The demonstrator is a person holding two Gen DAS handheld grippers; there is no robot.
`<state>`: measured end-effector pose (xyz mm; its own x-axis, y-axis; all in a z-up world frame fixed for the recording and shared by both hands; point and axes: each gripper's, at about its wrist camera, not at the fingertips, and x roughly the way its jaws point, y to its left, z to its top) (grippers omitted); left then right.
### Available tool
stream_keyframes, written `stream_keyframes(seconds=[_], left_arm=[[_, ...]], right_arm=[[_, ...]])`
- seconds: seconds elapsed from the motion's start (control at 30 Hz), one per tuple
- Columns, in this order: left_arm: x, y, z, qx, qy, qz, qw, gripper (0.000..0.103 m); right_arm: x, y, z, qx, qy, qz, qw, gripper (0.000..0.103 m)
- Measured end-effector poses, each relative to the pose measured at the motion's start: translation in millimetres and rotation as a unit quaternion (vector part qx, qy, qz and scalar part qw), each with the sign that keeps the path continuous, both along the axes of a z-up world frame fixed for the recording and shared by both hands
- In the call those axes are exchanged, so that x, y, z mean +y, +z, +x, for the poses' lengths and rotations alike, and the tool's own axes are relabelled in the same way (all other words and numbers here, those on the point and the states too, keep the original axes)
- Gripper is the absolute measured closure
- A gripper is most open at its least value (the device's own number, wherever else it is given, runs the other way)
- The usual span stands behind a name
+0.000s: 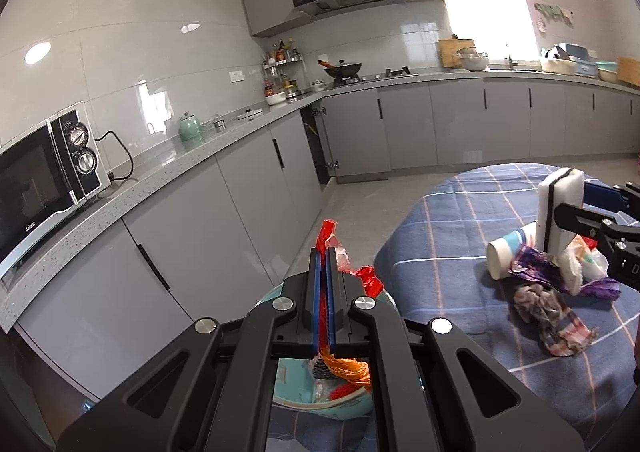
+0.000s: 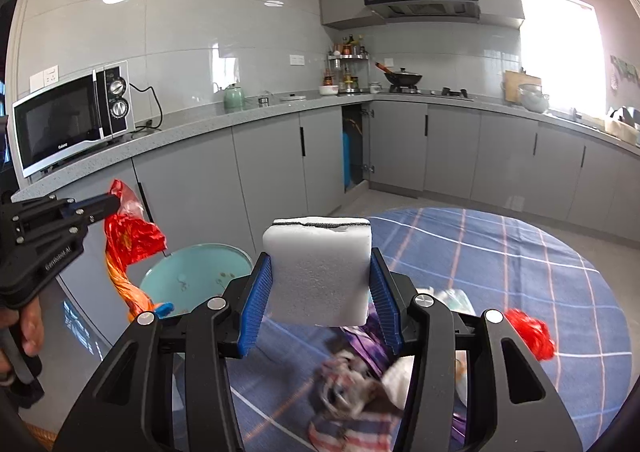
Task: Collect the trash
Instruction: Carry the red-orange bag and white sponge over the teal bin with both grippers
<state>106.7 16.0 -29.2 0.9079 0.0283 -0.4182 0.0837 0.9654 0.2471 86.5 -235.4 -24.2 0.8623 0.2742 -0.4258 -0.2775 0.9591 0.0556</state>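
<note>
Gripping, in right gripper [image 2: 320, 294], a light, squashy white foam block [image 2: 320, 272] mid-sides above teal bin [image 2: 188, 272]; left gripper [image 1: 325, 264] pinching limp, slippery red plastic bag [image 2: 132, 240] beside bin.

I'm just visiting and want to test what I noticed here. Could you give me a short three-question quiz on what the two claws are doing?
1. True or false: the left claw is shut on a red plastic bag.
2. What does the right claw hold? A) paper cup B) white foam block C) cloth
3. What stands below the bag, a teal ____?

Key:
1. True.
2. B, the white foam block; the paper cup and crumpled cloth lie on the checked tablecloth.
3. Bin.
</note>
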Motion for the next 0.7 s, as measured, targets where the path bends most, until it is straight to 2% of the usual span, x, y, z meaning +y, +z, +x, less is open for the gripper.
stream_keyframes(seconds=[0.7], left_arm=[[37, -3, 26, -0.013, 0.046, -0.009, 0.9988, 0.100]], right_arm=[[51, -2, 49, 0.003, 0.040, -0.009, 0.999, 0.054]])
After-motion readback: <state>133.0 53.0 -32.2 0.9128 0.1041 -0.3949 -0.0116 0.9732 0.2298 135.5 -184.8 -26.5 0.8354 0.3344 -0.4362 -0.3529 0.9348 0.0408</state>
